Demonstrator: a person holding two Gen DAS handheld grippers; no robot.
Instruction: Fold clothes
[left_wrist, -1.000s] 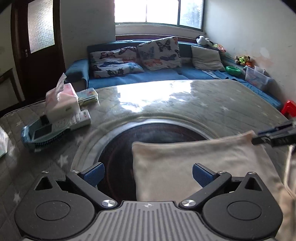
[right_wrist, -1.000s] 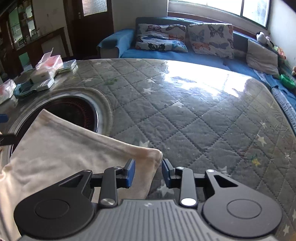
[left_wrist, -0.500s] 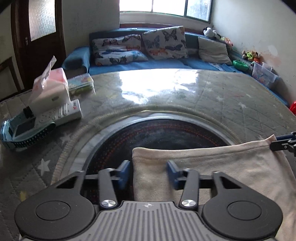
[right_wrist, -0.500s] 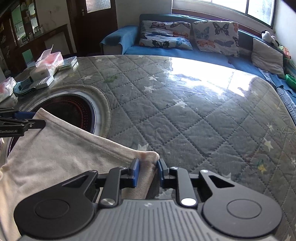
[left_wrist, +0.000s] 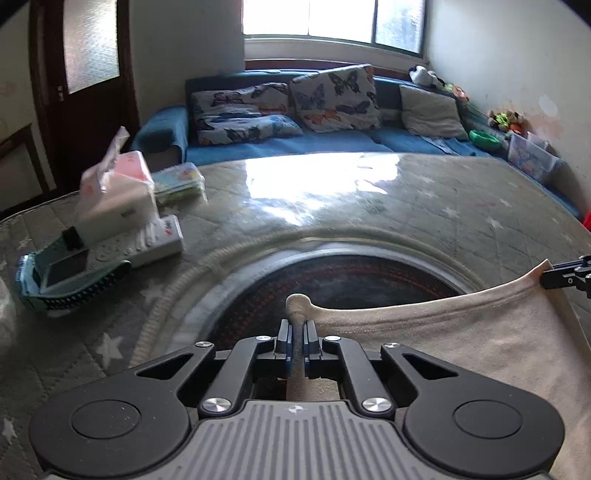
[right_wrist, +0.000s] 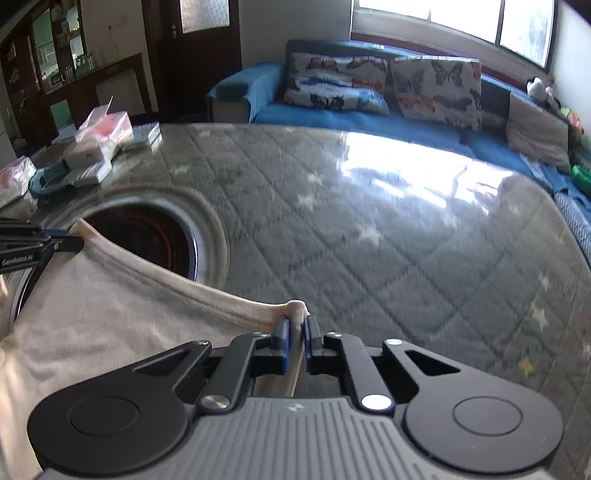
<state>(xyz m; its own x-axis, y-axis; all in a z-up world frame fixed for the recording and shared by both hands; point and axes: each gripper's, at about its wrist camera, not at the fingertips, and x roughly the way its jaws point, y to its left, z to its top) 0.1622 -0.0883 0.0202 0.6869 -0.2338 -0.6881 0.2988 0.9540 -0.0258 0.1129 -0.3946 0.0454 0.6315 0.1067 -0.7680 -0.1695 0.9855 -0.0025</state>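
Table (right_wrist: 369, 236): quilted grey cover with stars under a glossy sheet; spreads ahead of and beneath both sets of fingers.

Round burner recess (left_wrist: 351, 273): dark, set into the table; just ahead of the left fingers, ahead and to the left of the right fingers.

Garment (left_wrist: 461, 343): pale cream cloth. Far edge stretched in a shallow sag between the two grippers and raised off the table; body trails back beneath and behind the fingers. A second ago it lay flat with both corners on the surface.

Left gripper (left_wrist: 296, 347): jaws closed onto the garment's left far corner, a nub of cloth poking out past the tips. A second ago they stood wide open around that corner, half a second ago partly closed.

Right gripper (right_wrist: 295, 334): jaws pinched on the right far corner, a small tuft above the tips; narrower than a second ago, when the corner lay loosely between them.

Clutter, well left of the left fingers: tissue pack (left_wrist: 114, 192), remote control (left_wrist: 155, 240), blue-edged tray (left_wrist: 70, 273).

Status, as judged: both grasps completed and the edge lifted, so the pick-up stage looks finished; the fold itself, carrying this edge over towards the near hem, seems not yet made.
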